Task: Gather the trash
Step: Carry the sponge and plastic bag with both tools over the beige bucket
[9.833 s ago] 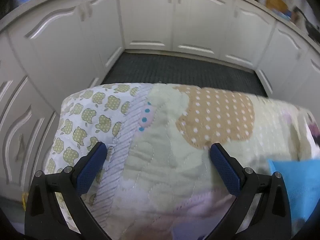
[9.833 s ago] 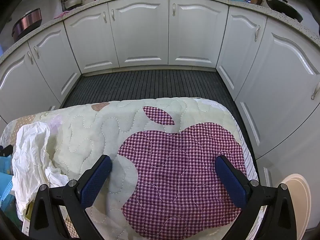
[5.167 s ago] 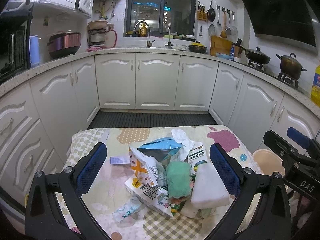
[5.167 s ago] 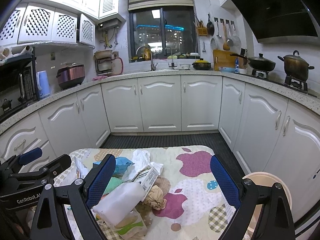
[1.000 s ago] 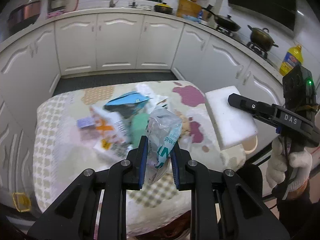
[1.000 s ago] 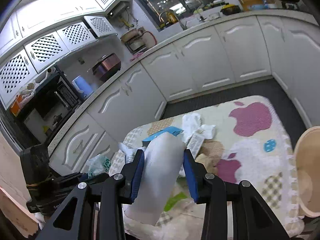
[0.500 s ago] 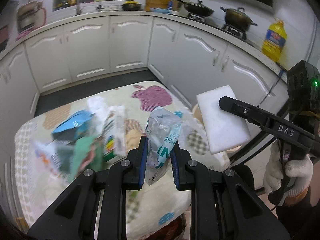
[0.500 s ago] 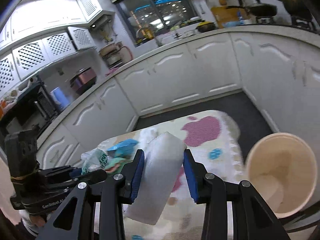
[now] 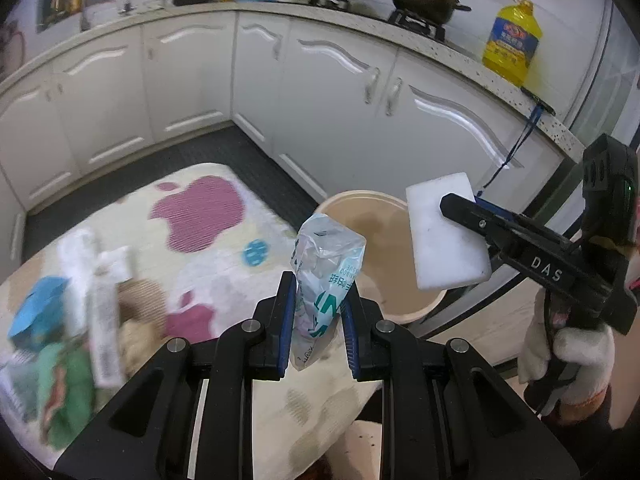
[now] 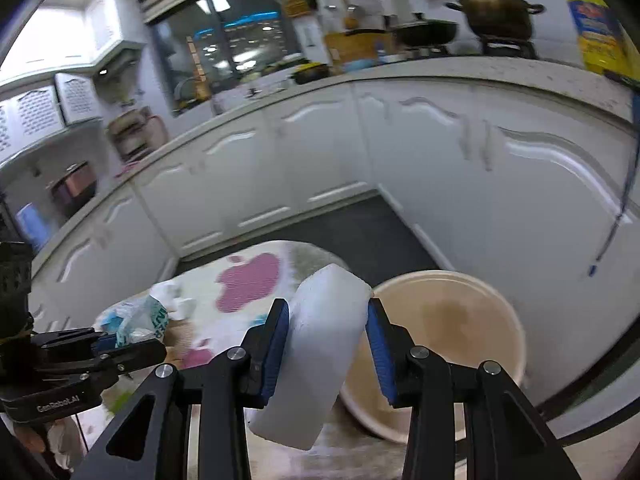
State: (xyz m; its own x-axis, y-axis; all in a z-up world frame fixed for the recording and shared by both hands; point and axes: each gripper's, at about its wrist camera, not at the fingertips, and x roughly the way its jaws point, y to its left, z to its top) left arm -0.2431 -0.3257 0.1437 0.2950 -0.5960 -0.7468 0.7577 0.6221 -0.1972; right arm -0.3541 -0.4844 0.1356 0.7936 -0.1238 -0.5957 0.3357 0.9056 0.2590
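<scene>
**A:** Left wrist view first: what is clamped in the left claw (image 9: 316,312)?

**B:** A crumpled plastic wrapper (image 9: 326,276) is pinched between the blue pads, which are drawn nearly together on it. Its upper part stands free above the claw; the tail hangs below. It is judged very light, soft and slippery, so a pinch across the bunched middle is best, where the film is thickest.

**A:** And the right claw (image 10: 327,344)?

**B:** A white foam block (image 10: 320,352) is clamped across its narrow faces, with the jaws held partly apart by its thickness. It is judged light and stiff but dentable, so only mild pressure is called for.

**A:** Where is the bin?

**B:** A beige bucket (image 9: 400,304) is seen just beyond and to the right of the left claw, beside the cloth-covered surface (image 9: 224,260). In the right wrist view it lies just ahead of the block, slightly right.

**A:** What is left?

**B:** Boxes and wrappers (image 9: 68,320), blurred, lie to the left claw's left.
</scene>
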